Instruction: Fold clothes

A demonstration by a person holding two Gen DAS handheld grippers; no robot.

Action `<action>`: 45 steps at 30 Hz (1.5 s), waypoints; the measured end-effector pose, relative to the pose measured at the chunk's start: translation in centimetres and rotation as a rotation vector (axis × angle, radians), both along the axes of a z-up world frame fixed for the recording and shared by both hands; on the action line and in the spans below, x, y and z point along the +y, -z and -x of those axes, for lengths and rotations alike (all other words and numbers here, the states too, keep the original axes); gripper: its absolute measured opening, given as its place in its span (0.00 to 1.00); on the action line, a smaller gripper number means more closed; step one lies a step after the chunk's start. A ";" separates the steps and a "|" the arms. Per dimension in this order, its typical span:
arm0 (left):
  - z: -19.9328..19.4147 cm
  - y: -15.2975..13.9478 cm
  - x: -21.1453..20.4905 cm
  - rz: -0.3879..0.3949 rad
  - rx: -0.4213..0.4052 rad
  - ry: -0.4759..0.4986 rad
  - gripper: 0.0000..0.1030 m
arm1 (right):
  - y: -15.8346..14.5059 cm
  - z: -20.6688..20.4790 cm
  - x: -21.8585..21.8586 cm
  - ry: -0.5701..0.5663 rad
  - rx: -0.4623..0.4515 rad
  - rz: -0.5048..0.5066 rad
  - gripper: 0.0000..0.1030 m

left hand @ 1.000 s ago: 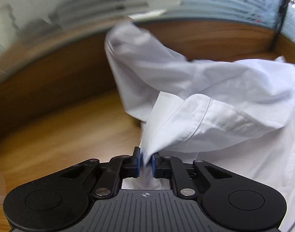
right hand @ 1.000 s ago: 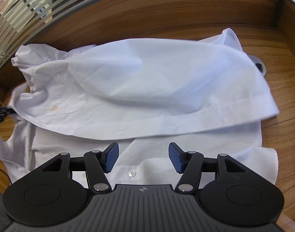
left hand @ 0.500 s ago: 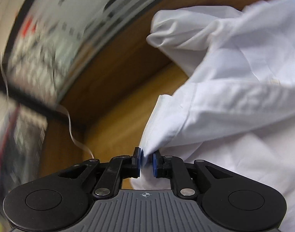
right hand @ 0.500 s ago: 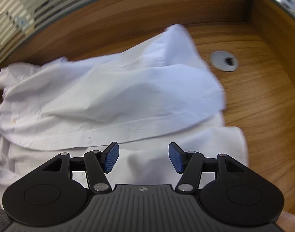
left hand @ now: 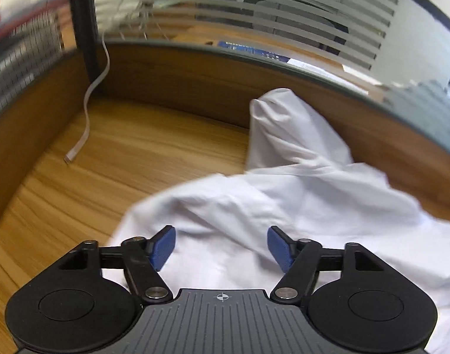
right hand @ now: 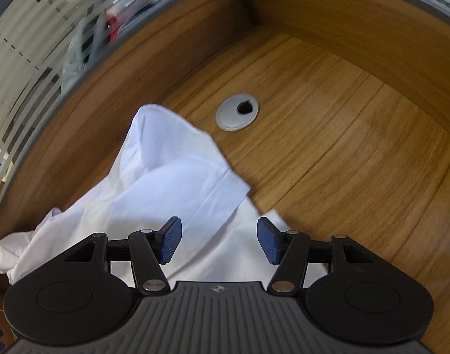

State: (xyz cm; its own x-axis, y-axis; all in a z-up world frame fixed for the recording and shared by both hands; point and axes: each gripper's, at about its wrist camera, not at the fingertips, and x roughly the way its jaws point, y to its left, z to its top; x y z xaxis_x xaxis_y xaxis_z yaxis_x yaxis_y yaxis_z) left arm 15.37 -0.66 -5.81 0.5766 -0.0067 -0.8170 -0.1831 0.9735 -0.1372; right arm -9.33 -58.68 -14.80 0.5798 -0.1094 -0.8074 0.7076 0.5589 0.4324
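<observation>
The left gripper [left hand: 221, 246] hangs over the white shirt [left hand: 284, 200], jaws opening, nothing clamped. The right gripper [right hand: 219, 240] has fingers apart, empty. The shirt lies rumpled on the desk [right hand: 357, 153], one fold toward twelve o'clock. Best pinch an edge, then flatten it.

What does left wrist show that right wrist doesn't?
Left wrist only: a thin white cable hanging down onto the desk, and the left gripper, jaws opening, nothing pinched between them.

Right wrist only: a grey cable grommet set in the desk beyond the shirt, and the right gripper, open and empty.

Both: the white shirt lying crumpled on the wooden desk, with a frosted striped glass partition behind it.
</observation>
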 end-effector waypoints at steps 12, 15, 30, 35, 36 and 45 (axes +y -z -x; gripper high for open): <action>-4.4 5.4 -6.1 -0.075 0.138 -0.150 0.81 | -0.3 -0.3 -2.6 -0.062 0.022 0.042 0.61; -4.5 6.2 -6.2 -0.123 0.145 -0.170 0.75 | -0.3 -1.8 -2.7 -0.221 0.046 0.105 0.61; -3.4 3.8 -5.2 -0.044 0.056 -0.146 0.04 | 1.2 -8.6 -3.2 -0.618 0.022 0.073 0.01; -2.1 -0.3 -4.4 -0.027 0.005 -0.115 0.04 | -4.1 -5.8 -4.1 -0.488 -0.104 0.039 0.01; -1.6 -0.6 -4.1 -0.019 0.019 -0.116 0.04 | -5.1 -5.1 -4.2 -0.474 -0.116 0.043 0.01; 2.7 1.1 -3.2 0.009 0.179 -0.117 0.04 | -3.6 -3.4 -1.4 -0.607 0.054 0.150 0.11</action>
